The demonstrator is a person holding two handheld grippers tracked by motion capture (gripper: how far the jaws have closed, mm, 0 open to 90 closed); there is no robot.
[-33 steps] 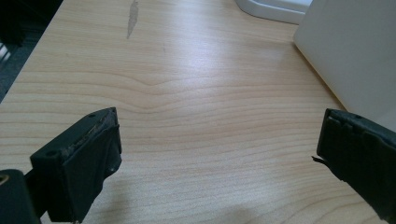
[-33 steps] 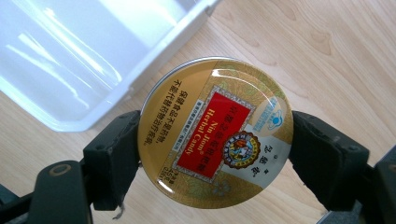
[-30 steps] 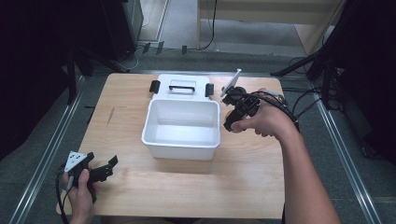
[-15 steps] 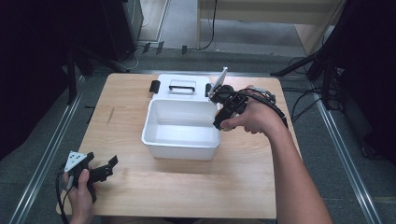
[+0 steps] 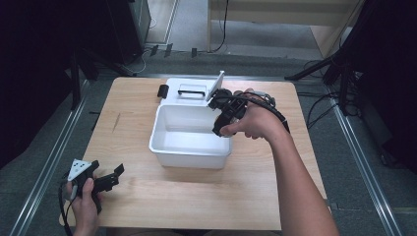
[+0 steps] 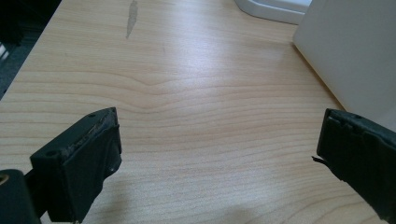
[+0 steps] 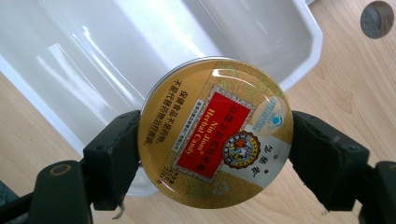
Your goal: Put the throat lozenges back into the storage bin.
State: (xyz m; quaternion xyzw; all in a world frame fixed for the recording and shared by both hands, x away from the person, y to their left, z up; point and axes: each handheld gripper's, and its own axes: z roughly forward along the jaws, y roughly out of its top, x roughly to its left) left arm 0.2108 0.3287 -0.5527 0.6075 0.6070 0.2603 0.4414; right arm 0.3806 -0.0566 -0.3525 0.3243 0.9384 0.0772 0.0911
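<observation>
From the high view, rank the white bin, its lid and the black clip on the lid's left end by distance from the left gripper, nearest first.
1. White bin, mid-table, up and right of the left gripper.
2. Black clip, far side, at the lid's left end.
3. Lid, flat behind the bin; close to the clip's distance.

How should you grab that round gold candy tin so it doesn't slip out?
Grip the candy tin by its rim, one jaw on each opposite edge, coming in from the side. It is flat and round, so squeezing straight across the middle, its widest part, keeps it from popping out. The right gripper holds it this way, over the white bin.
</observation>
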